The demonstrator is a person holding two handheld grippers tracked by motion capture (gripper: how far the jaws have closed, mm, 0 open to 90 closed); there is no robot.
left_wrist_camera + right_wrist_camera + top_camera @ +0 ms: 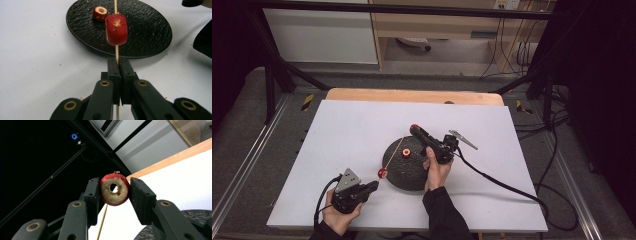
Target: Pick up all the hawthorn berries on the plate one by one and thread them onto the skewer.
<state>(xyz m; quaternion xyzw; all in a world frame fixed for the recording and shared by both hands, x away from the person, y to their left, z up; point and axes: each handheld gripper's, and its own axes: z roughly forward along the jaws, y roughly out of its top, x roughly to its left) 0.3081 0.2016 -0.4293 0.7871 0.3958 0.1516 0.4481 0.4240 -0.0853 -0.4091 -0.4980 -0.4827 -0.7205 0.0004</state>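
Note:
A thin wooden skewer [393,154] slants over the black round plate [409,180]. My left gripper [373,186] is shut on its lower end, as the left gripper view shows [119,62]. One red cored fruit piece [116,29] is threaded on the skewer [116,51] just past the jaws. A second red piece [406,153] lies loose on the plate [150,32]. My right gripper [415,129] is held above the plate's far edge, shut on a third red cored piece [110,195]. The skewer's far end [102,223] reaches up close under that piece; I cannot tell whether they touch.
The plate sits mid-table on a white sheet [342,135] over a wooden top [412,95]. The right gripper's cable [507,182] trails across the sheet to the right. Black frame bars [277,70] stand at the back corners.

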